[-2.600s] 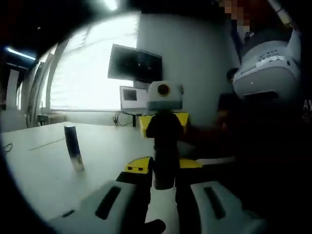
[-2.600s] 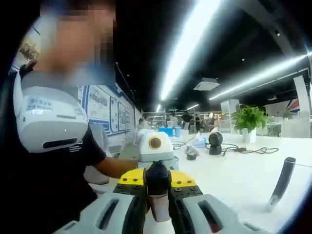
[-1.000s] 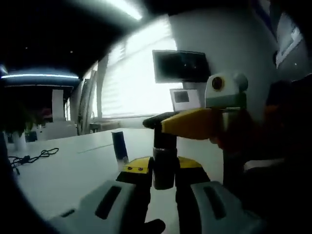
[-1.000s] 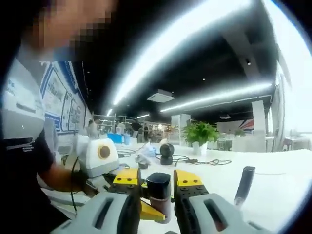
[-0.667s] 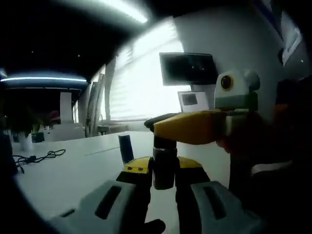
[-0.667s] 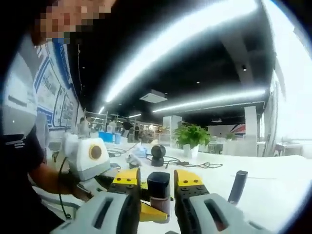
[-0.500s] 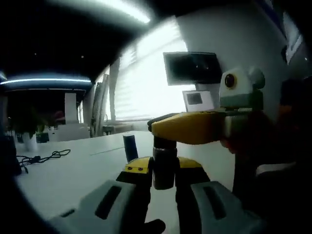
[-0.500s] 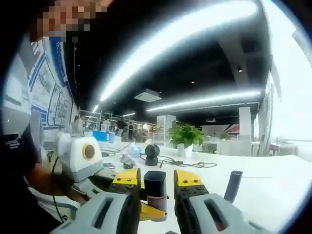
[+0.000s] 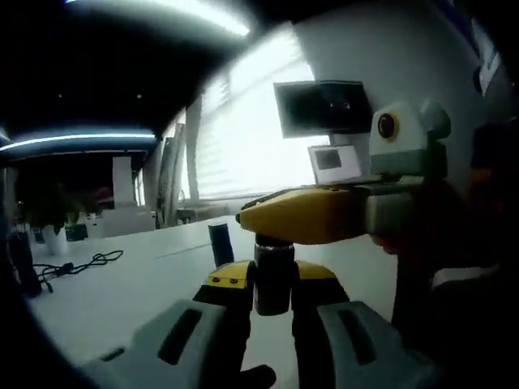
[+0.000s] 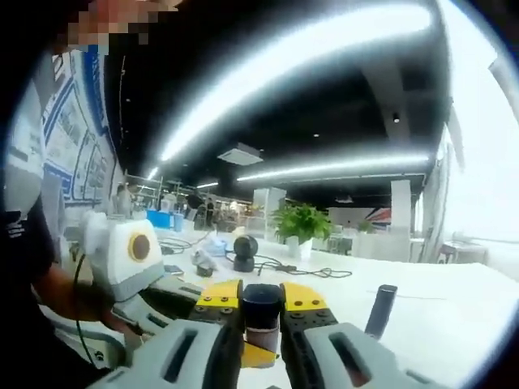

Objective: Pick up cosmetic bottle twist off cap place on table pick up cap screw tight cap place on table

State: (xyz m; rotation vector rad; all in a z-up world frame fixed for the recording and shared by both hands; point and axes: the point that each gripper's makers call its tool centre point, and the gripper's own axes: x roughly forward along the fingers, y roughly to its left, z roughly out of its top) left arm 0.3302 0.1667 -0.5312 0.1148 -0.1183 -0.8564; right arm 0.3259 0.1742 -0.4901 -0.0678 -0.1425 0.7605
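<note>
Dark glossy cylindrical cosmetic bottle (image 9: 273, 275), black cap (image 10: 262, 297) above paler body. Grey grippers with yellow-tipped jaws. White table (image 9: 122, 292). Second dark bottle (image 10: 379, 311). Green potted plant (image 10: 301, 223).

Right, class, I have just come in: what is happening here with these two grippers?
A person holds a gripper in each hand above a white table. The left gripper is shut on a small dark cylindrical cosmetic bottle, and the right gripper is shut on its black cap, so both clamp the same item, apparently mid-twist. Another dark cylindrical tube stands alone on the table behind.
</note>
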